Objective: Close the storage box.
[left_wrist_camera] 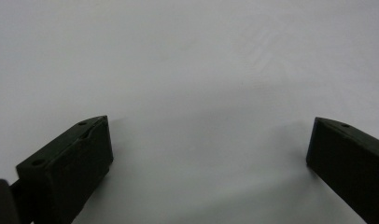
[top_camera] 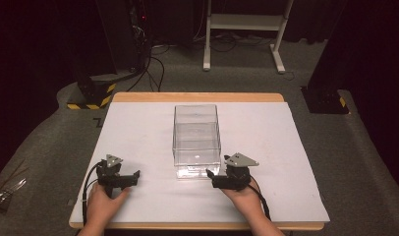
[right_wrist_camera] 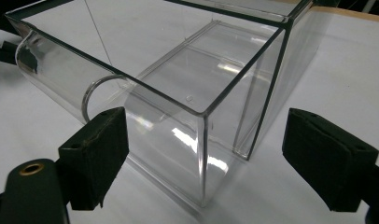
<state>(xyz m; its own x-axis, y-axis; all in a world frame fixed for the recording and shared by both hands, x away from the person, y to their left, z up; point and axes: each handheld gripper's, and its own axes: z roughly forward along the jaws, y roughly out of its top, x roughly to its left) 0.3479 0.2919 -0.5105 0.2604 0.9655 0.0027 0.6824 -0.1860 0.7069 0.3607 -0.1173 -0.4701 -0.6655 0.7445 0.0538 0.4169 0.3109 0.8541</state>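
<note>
Clear plastic box (top_camera: pixel 196 140), open-topped, upright on white table (top_camera: pixel 138 132), empty.

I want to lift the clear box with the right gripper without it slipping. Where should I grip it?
Grip the clear box by its near wall's top rim, coming from above with the right gripper: the top is open and the wall is thin, upright and flat.
</note>
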